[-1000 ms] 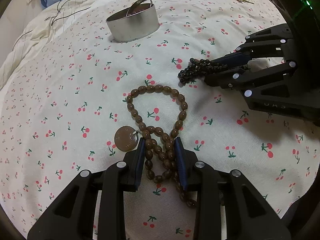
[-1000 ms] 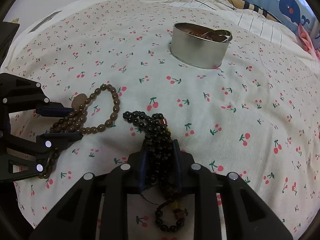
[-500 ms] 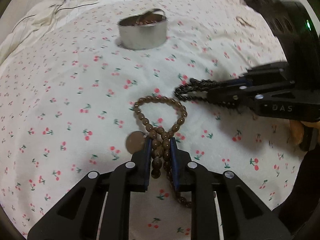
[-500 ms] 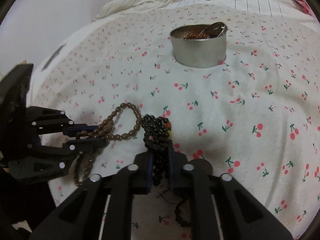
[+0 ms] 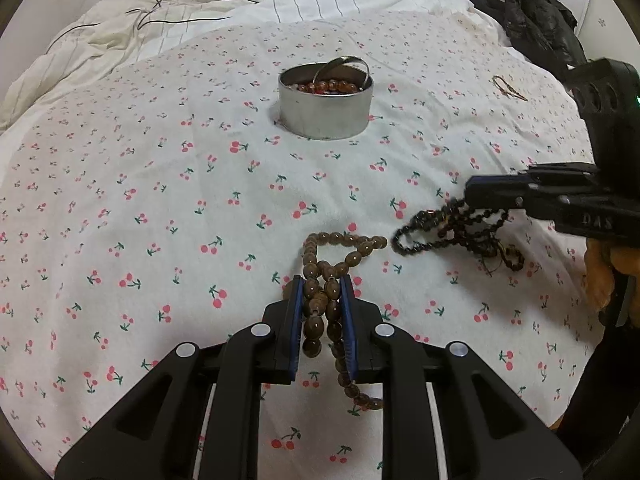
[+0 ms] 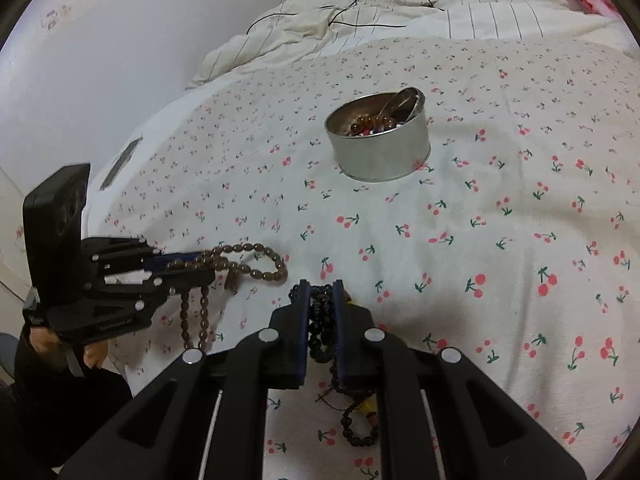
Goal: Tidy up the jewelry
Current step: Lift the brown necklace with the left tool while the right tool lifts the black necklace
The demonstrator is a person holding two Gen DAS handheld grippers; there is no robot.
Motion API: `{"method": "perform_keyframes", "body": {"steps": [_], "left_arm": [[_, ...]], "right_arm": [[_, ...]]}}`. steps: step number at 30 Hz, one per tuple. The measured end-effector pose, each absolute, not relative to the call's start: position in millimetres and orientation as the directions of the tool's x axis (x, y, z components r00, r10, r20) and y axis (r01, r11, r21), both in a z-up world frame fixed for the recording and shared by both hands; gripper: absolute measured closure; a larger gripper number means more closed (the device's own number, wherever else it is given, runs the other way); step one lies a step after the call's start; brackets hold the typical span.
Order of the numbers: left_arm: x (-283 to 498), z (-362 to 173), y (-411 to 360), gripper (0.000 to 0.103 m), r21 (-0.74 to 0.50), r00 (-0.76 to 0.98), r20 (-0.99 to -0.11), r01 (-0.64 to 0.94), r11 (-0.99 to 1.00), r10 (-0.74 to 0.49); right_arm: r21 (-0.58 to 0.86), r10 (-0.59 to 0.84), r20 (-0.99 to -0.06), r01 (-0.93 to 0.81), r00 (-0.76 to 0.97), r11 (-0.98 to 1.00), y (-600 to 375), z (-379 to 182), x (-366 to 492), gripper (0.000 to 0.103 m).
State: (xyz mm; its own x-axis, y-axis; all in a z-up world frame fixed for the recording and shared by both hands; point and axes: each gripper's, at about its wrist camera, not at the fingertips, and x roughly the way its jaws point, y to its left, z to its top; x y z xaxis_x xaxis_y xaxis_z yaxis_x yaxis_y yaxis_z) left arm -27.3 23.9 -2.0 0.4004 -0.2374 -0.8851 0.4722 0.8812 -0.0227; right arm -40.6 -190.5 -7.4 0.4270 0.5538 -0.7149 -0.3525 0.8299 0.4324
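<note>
Cherry-print bedsheet [image 5: 160, 184] bears a metal tin [image 5: 326, 110].

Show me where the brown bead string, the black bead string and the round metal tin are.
brown bead string [image 5: 316, 300], left wrist view, clamped beads
black bead string [image 6: 322, 320], right wrist view, clamped beads
round metal tin [image 5: 324, 114], left wrist view, side wall

We see a bed [image 5: 120, 184] under a cherry-print sheet [image 6: 500, 240]. A round metal tin [image 5: 324, 114] of beads sits at its far middle, a small brownish loop [image 5: 506, 87] far right, and a striped blanket [image 5: 280, 4] bunched beyond.
</note>
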Motion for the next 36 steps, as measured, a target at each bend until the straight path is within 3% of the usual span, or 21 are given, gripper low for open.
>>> {"method": "perform_keyframes", "body": {"steps": [1,2,3,4,6,8,11,13,15,17,19,29,36], "left_arm": [[-25.8,-2.8,23.5,0.087,-0.024,0.398,-0.886,0.472,0.881,-0.237],[-24.9,-4.1,22.7,0.087,-0.023,0.395,-0.888,0.473,0.881,-0.236],[-24.9,-5.0,21.8,0.087,-0.021,0.394,-0.889,0.474,0.880,-0.233],[-25.0,-6.3,20.5,0.087,-0.017,0.392,-0.891,0.476,0.879,-0.230],[-25.4,-8.6,18.6,0.087,-0.018,0.386,-0.893,0.482,0.876,-0.230],[-26.3,-10.8,17.0,0.087,-0.015,0.383,-0.895,0.484,0.875,-0.227],[-24.4,-13.3,16.2,0.087,-0.022,0.376,-0.898,0.482,0.876,-0.229],[-22.3,-14.0,15.7,0.086,-0.025,0.374,-0.898,0.481,0.876,-0.231],[-21.1,-14.2,14.6,0.086,-0.028,0.373,-0.898,0.483,0.875,-0.234],[-20.1,-14.2,13.1,0.087,-0.030,0.373,-0.897,0.484,0.874,-0.237],[-18.8,-14.5,11.9,0.087,-0.035,0.370,-0.897,0.484,0.875,-0.240],[-4.3,0.6,19.7,0.087,-0.140,0.360,-0.872,0.464,0.875,-0.330],[0.9,21.2,24.8,0.089,-0.159,0.399,-0.844,0.452,0.878,-0.359]], "right_arm": [[0.417,0.557,-0.729,-0.386,0.399,0.823,-182.8,-8.2,-41.6,0.091],[0.413,0.558,-0.741,-0.402,0.373,0.817,-178.9,-10.6,-42.4,0.079],[0.397,0.543,-0.768,-0.412,0.341,0.820,-170.2,-16.8,-42.7,0.065],[0.339,0.488,-0.801,-0.411,0.345,0.846,-162.2,-21.1,-43.9,0.041],[0.198,0.383,-0.834,-0.431,0.398,0.880,-149.1,-21.1,-49.2,0.039],[0.144,0.348,-0.834,-0.441,0.427,0.886,-143.2,-19.2,-51.2,0.030],[0.087,0.293,-0.861,-0.446,0.416,0.891,-133.7,-29.2,-48.4,0.030],[0.084,0.289,-0.871,-0.461,0.396,0.883,-127.0,-38.5,-47.8,0.032],[0.094,0.317,-0.864,-0.493,0.391,0.865,-123.7,-39.8,-49.7,0.050],[0.152,0.350,-0.862,-0.471,0.368,0.869,-128.4,-39.6,-44.8,0.083],[0.215,0.386,-0.854,-0.439,0.348,0.872,-136.7,-39.7,-40.8,0.089],[0.537,0.626,-0.683,-0.323,0.376,0.779,-184.3,-15.7,-30.1,0.091],[0.592,0.695,-0.567,-0.369,0.443,0.717,-193.1,22.5,-33.0,0.091]]}}
